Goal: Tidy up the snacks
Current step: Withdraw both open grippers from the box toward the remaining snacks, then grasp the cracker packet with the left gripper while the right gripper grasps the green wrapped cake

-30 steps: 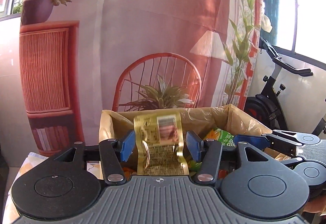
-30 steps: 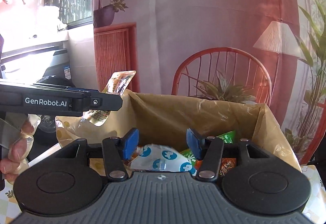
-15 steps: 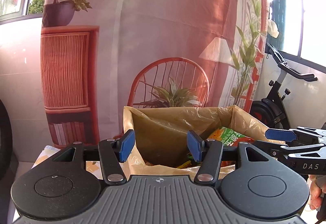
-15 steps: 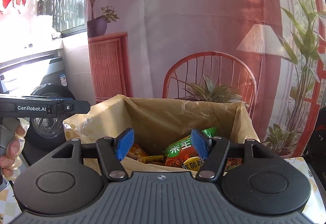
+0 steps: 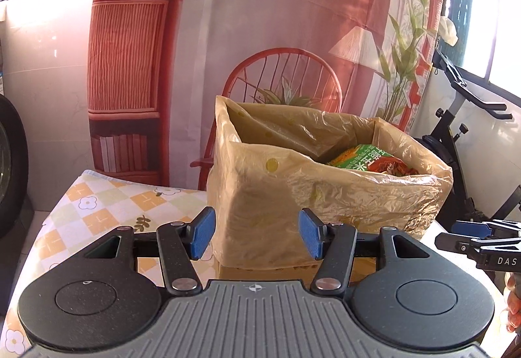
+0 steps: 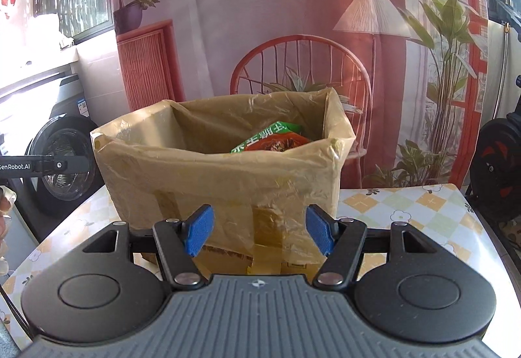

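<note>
Snacks sit down inside the lined box [image 6: 224,169]; only a green and red packet [image 6: 272,140] shows above the rim, toward the box's far right corner from my right camera. Nearest to me, both tongs are spread with nothing between the pads. My left gripper [image 5: 257,237] hangs just short of the box's near left corner, my right gripper [image 6: 260,232] just short of its near wall, both aimed at the side, not the opening. No loose snack is visible on the checked tablecloth [image 6: 423,211] beside the box.

Risks from here, my read:
- The thin plastic liner [image 5: 325,182] drapes loose over the box walls. A pad pushed forward at this height could snag and drag it, maybe pull the box along.
- The box looks light, patched with tape on its near wall. A nudge could slide it toward the table's far edge, which lies close behind it.
- Reaching in for the packet means clearing the rim first. Going low would fold the wall inward.
- The packet is slick and puffy, so a pinch on its edge may slip.
- The two grippers are close side by side at the box, so crossing paths could knock them together.
- Strong sun glare beyond the box, contents in shadow; can't tell what else lies inside.
</note>
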Available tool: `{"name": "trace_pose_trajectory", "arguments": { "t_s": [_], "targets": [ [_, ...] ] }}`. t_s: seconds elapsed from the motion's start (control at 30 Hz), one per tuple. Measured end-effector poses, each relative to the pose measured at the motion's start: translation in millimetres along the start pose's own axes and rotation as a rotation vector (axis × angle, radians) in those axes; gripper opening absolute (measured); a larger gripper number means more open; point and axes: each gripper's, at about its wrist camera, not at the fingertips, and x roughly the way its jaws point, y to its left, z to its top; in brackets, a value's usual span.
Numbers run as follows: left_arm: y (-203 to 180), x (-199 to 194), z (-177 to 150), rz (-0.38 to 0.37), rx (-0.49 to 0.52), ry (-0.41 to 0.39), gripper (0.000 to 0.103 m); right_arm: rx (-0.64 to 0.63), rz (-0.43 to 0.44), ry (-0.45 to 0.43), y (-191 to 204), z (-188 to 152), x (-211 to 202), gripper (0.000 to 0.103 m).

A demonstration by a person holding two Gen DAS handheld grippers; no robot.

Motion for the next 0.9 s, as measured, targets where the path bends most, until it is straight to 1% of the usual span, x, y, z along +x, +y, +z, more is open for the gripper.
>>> {"name": "trace_pose_trajectory", "arguments": {
  "t_s": [0.13,0.23,0.43,0.57,0.63,0.7,0.9],
  "targets": [
    [-0.7,6.5,-15.5,0.002,-0.004,0.037,0.059,0.024,-0.017,0.096,-6.2,-26.6,12.6,0.073],
    [-2.3,11.1,-22.5,0.001,0.002,0.059,0.059,0.066,-0.033,0.159,-14.4,-42.7,26.8,0.074],
    [-4.1,16.8,-31.5,-0.003,0.014,0.089,0.059,0.164,-0.036,0.241,-28.7,-64.4,51.5,0.075],
    [-4.9,19.8,-37.5,-0.004,0.021,0.107,0.059,0.218,0.012,0.288,-28.7,-72.8,58.0,0.073],
    [-5.7,21.1,-39.4,-0.006,0.020,0.116,0.059,0.200,0.034,0.285,-21.7,-74.4,55.2,0.072],
    [-5.9,23.0,-41.1,-0.007,0.018,0.124,0.059,0.184,0.071,0.293,-13.7,-75.5,55.0,0.068],
    [-6.8,24.2,-44.6,-0.007,0.022,0.139,0.059,0.148,0.175,0.317,15.9,-78.8,57.9,0.066]
  ]
}}
